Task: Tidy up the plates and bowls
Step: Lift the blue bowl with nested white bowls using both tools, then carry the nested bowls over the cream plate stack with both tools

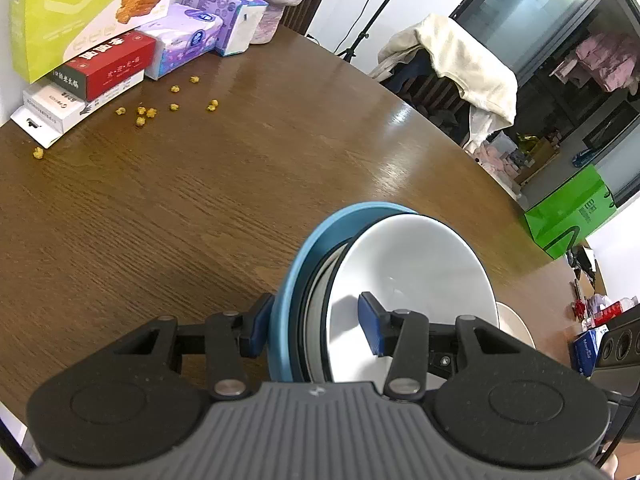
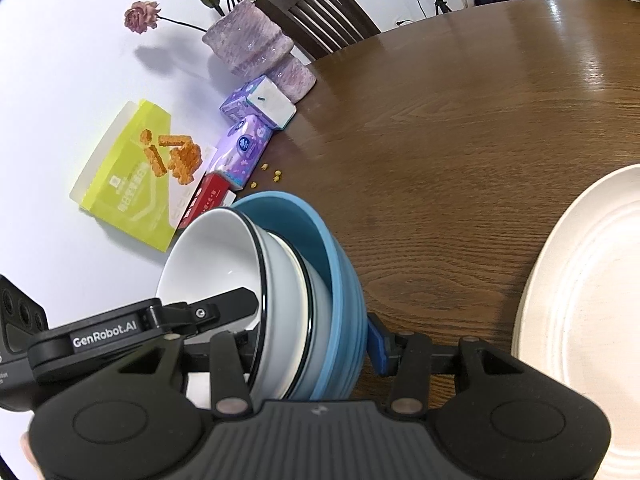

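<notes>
Table wooden, cream plate at right. Bowl stack, 3 nested, carried on edge: left gripper and right gripper each part-open, clamped across the rims. Risk: white inner bowl sliding out if tilted.

surface: brown wood-grain tabletop | far edge: boxes, tissue packs, lilac vase | beside boxes: yellow crumbs | right: cream plate
</notes>
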`<state>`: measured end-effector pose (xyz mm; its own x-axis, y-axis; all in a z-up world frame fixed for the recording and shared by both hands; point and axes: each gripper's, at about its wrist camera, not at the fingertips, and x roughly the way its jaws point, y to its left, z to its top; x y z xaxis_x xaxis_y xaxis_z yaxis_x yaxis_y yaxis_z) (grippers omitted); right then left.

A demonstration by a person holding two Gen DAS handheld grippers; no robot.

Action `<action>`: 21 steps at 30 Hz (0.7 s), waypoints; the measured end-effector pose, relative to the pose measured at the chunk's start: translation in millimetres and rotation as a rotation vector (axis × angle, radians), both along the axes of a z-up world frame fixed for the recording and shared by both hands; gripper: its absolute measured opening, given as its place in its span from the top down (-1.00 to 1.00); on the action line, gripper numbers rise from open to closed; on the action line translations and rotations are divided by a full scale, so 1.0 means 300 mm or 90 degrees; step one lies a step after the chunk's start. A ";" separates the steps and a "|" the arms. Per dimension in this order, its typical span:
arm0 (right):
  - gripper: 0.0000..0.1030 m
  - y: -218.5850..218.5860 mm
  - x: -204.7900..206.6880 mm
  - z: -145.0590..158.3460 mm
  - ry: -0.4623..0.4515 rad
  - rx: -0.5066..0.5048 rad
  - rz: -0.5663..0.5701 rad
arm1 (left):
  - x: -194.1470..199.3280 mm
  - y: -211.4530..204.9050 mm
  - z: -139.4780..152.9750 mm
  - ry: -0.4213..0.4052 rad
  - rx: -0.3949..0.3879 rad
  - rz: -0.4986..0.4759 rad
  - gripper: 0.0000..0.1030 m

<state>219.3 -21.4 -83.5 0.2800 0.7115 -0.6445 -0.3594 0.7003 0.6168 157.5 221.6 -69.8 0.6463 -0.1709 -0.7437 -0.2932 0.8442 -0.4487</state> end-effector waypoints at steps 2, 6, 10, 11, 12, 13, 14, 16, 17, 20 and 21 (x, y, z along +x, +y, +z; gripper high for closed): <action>0.12 -0.009 0.001 0.003 0.000 0.001 -0.002 | 0.002 -0.008 0.003 -0.001 0.001 -0.002 0.11; 0.12 -0.027 -0.002 0.008 -0.003 0.003 -0.006 | 0.005 -0.024 0.008 -0.003 0.003 -0.005 0.11; 0.12 -0.047 -0.004 0.012 -0.004 0.005 -0.009 | 0.008 -0.041 0.015 -0.005 0.005 -0.008 0.11; 0.12 -0.052 -0.005 0.014 -0.004 0.006 -0.010 | 0.009 -0.043 0.017 -0.005 0.005 -0.009 0.11; 0.12 -0.055 -0.005 0.016 -0.005 0.006 -0.011 | 0.011 -0.046 0.018 -0.005 0.005 -0.009 0.11; 0.12 -0.059 -0.006 0.017 -0.005 0.006 -0.011 | 0.012 -0.050 0.020 -0.006 0.006 -0.010 0.11; 0.12 -0.062 -0.006 0.019 -0.006 0.007 -0.012 | 0.016 -0.051 0.020 -0.006 0.006 -0.011 0.11; 0.12 -0.074 -0.008 0.020 -0.007 0.009 -0.014 | 0.017 -0.062 0.021 -0.007 0.007 -0.013 0.11; 0.12 -0.079 -0.009 0.021 -0.007 0.009 -0.015 | 0.017 -0.067 0.022 -0.007 0.006 -0.013 0.11; 0.12 -0.094 -0.009 0.022 -0.007 0.009 -0.018 | 0.019 -0.082 0.025 -0.007 0.007 -0.017 0.11; 0.12 -0.100 -0.009 0.022 -0.007 0.010 -0.019 | 0.020 -0.087 0.026 -0.008 0.007 -0.019 0.11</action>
